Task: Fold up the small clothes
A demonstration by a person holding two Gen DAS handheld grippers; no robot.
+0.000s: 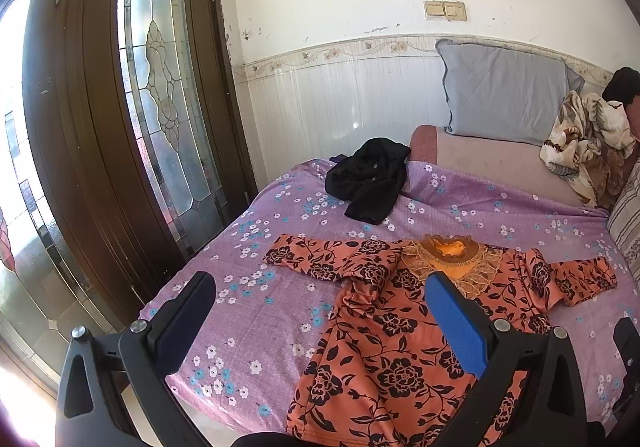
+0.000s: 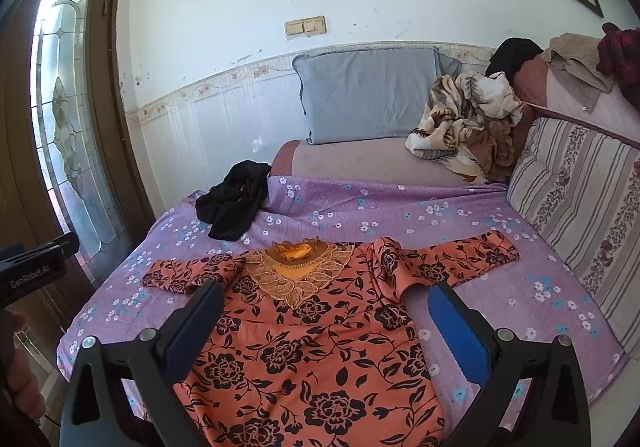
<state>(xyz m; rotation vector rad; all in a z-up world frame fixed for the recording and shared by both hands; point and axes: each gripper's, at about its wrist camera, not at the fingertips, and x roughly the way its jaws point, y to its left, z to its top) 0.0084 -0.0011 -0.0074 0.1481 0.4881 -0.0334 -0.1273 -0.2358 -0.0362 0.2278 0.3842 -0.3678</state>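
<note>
- left wrist view: left gripper (image 1: 320, 313) fingers spread wide, grasping nothing, above the sheet (image 1: 280, 287).
- orange top (image 1: 400, 327) lies flat on the sheet, sleeves out, collar toward the pillow (image 1: 504, 99).
- black garment (image 1: 366, 183) crumpled beyond it, apart.
- right gripper (image 2: 326, 321) fingers spread, empty, above the top's body.

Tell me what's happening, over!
Left gripper open, right gripper open, both empty above the bed. Orange floral top spread flat, unfolded. Black garment lies apart, not in the way.
</note>
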